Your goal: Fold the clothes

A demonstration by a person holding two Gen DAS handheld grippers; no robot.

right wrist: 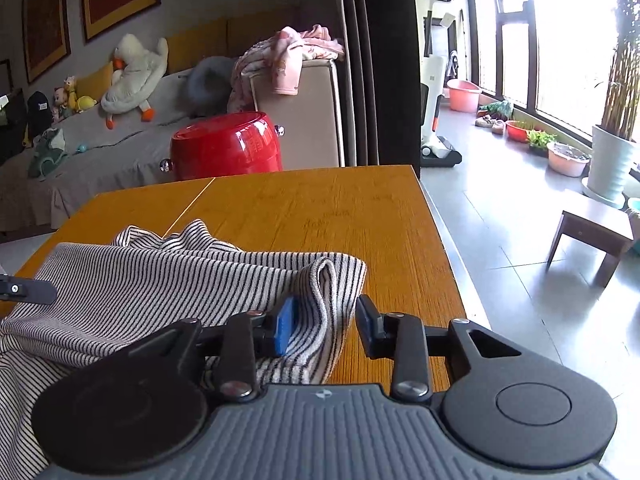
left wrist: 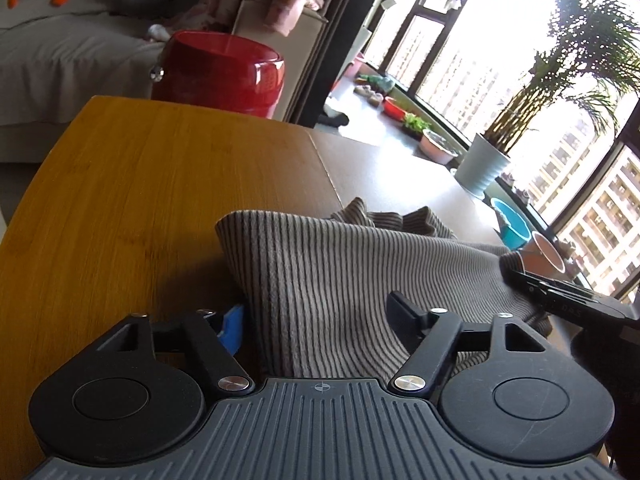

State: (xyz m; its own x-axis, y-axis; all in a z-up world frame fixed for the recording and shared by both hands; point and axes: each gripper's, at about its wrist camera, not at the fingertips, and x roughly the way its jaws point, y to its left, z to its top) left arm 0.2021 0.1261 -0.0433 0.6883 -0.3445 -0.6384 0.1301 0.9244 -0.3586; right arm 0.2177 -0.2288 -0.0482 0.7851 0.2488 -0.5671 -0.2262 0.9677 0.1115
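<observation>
A black-and-white striped garment (left wrist: 328, 280) lies bunched on the wooden table (left wrist: 140, 200). My left gripper (left wrist: 316, 320) is open, its fingers spread around the garment's near left corner, with cloth lying between them. My right gripper (right wrist: 324, 328) is open around the garment's (right wrist: 160, 276) folded right edge, cloth draped between its fingers. The right gripper also shows at the right edge of the left wrist view (left wrist: 568, 296). The tip of the left gripper shows at the left edge of the right wrist view (right wrist: 28, 290).
A red round stool (right wrist: 226, 146) stands beyond the table's far edge, before a sofa (right wrist: 120, 140) with plush toys and pink clothes. The table's right edge (right wrist: 440, 240) drops to a tiled floor with a small wooden stool (right wrist: 592, 236), basins and potted plants (left wrist: 484, 168) by the windows.
</observation>
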